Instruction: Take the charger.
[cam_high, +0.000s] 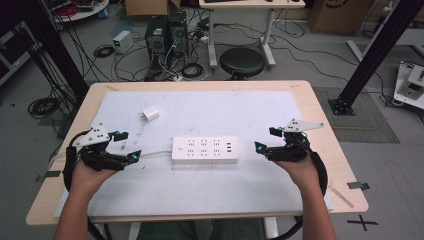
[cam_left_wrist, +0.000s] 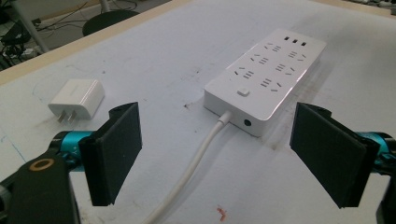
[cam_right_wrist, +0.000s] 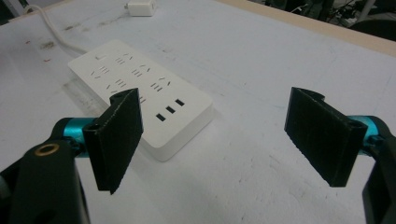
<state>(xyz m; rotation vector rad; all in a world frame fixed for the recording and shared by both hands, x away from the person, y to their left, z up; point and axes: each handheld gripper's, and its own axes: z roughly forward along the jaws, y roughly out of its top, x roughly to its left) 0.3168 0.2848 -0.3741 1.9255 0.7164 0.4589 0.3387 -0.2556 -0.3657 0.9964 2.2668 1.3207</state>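
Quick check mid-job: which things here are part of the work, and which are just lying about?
Likely in play, as a guess:
power strip
charger
left hand-held gripper, open
right hand-held gripper, open

Just about:
stool
computer towers
floor cables

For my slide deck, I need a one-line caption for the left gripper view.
Open left gripper facing a white rectangular power strip, its cord running between the jaws, small white charger plug alongside.
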